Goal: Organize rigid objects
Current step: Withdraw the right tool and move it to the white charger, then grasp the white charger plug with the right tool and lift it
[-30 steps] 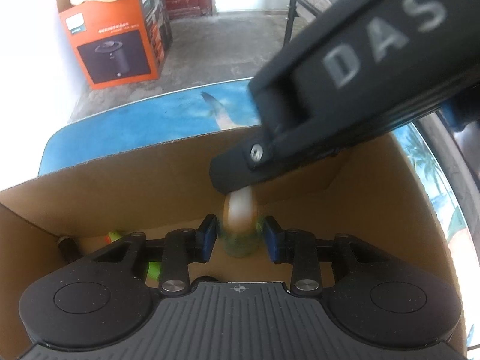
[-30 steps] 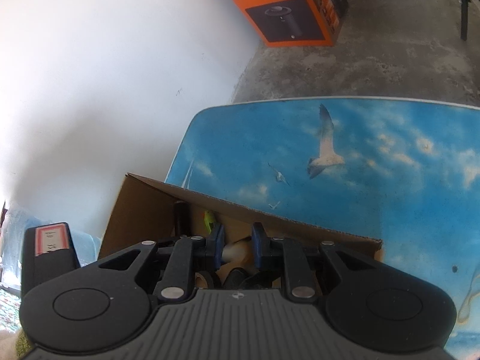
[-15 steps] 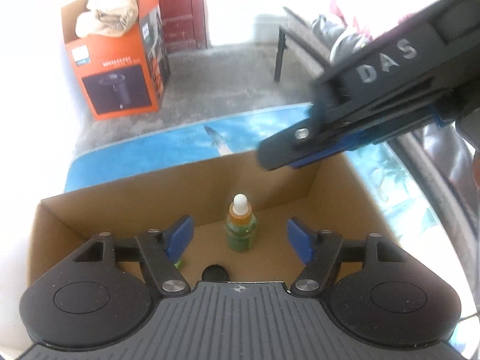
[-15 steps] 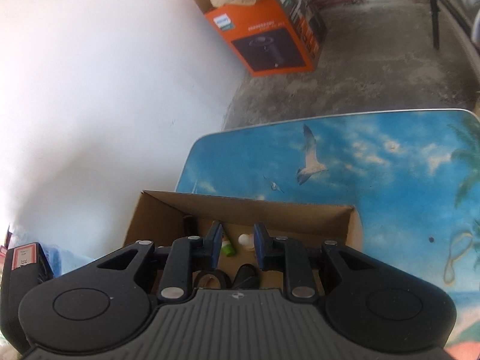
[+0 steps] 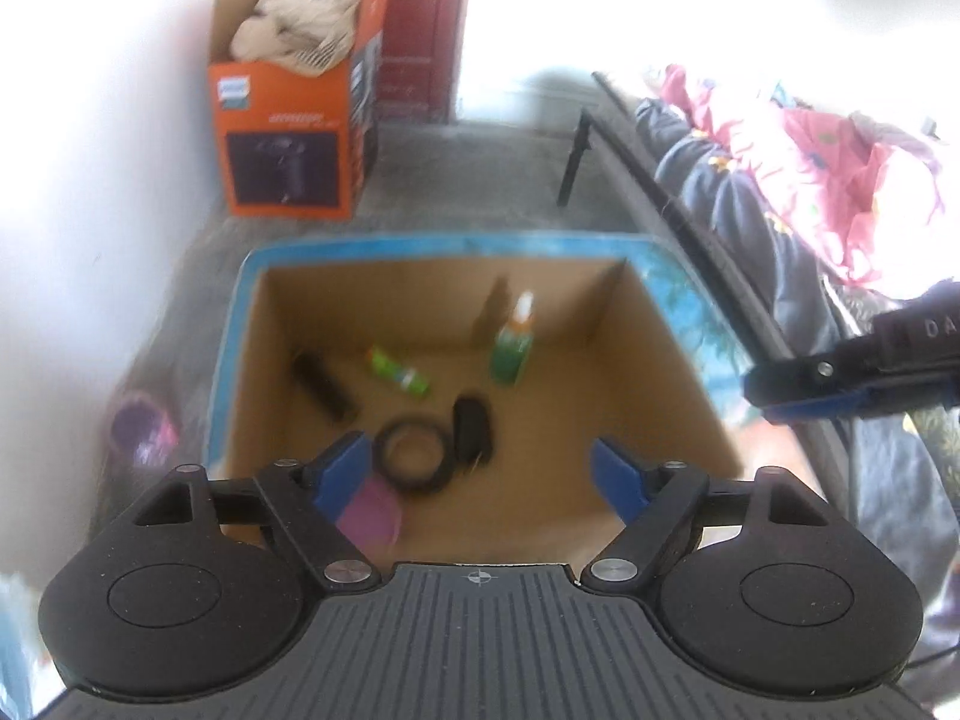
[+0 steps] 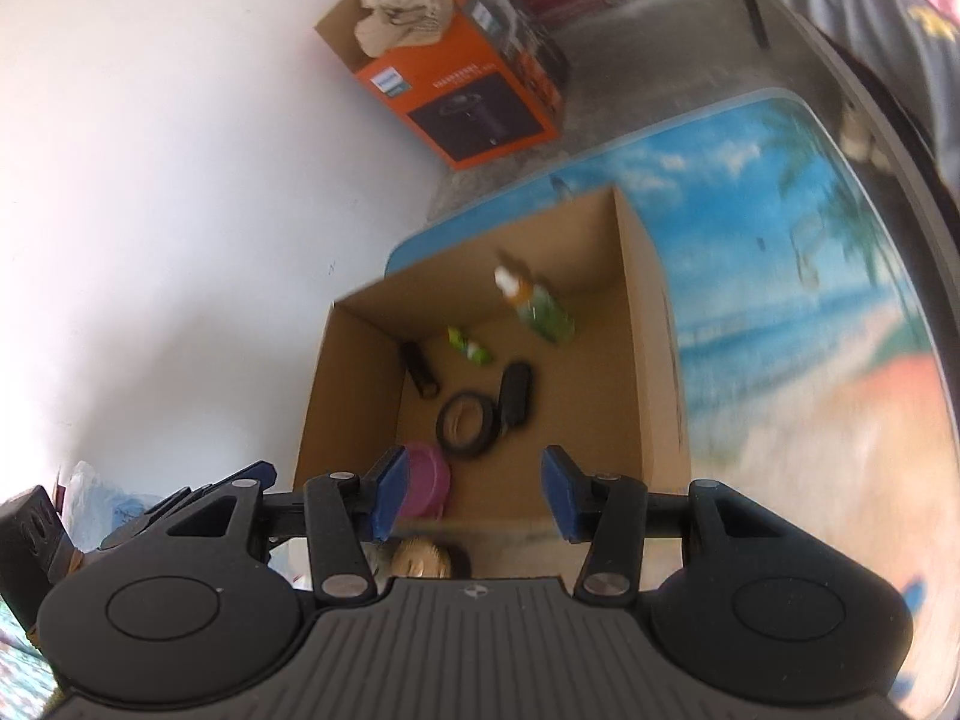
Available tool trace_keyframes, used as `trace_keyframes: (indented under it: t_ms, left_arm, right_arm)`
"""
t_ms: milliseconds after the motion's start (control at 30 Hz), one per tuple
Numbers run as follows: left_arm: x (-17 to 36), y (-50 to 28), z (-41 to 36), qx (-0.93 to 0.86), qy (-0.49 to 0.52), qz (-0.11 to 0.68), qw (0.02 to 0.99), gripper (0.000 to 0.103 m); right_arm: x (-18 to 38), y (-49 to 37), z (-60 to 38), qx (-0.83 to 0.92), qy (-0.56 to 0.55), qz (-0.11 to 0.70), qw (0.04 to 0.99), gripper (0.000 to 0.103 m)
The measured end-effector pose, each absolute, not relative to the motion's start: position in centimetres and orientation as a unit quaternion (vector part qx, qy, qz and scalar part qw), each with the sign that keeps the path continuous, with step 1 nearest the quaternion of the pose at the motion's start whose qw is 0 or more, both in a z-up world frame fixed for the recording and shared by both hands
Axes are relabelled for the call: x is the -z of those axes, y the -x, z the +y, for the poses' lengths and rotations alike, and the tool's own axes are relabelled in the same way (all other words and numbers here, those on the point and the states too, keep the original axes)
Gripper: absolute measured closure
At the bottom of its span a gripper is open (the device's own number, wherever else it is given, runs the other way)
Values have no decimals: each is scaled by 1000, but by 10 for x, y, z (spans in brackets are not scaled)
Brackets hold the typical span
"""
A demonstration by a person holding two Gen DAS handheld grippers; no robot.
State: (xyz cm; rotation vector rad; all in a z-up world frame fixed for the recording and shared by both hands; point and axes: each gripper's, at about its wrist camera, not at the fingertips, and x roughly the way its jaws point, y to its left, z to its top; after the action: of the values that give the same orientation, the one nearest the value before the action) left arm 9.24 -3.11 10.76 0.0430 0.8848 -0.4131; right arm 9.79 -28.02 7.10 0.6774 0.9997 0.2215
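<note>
The open cardboard box [image 5: 654, 360] sits at the far left corner of the table [image 6: 780, 300], its left and far walls close to the table's rounded blue rim, while the whole printed beach surface to its right lies bare. Both grippers hang above the box's near edge with room beneath them: the left gripper [image 5: 480, 474] has its blue pads spread wide, having just been opening, with nothing between them, and the right gripper [image 6: 474, 495] has likewise just been opening and grips nothing. The box walls are plain brown corrugated board, flaps gone, floor flat. Inside, a green dropper bottle [image 5: 510, 348] with an orange collar and white tip stands upright near the far wall, a small green tube [image 5: 399, 372] lies flat to its left, a dark ribbed cylinder [image 5: 321, 387] lies by the left wall, a black tape-like ring [image 5: 411, 462] lies flat beside a black oblong piece [image 5: 471, 441], perhaps a remote or clip, and a purple round lid [image 5: 369, 519] rests at the near left corner. On the concrete floor beyond stands an orange carton [image 5: 288, 144] stuffed with pale cloth.
</note>
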Motion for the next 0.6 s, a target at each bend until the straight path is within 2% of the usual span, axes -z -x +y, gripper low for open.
trace_keyframes:
  t_ms: [133, 300, 600]
  left_arm:
    - [-91, -74, -11, 194, -24, 456, 868, 21]
    - [-49, -46, -4, 180, -85, 498, 844, 21]
    - [17, -28, -5, 175, -131, 508, 833, 27]
  right_arm:
    - [-47, -71, -251, -98, -344, 498, 790, 52]
    - [-7, -55, -204, -102, -378, 527, 754, 52]
    - [44, -61, -135, -106, -364, 563, 734, 52]
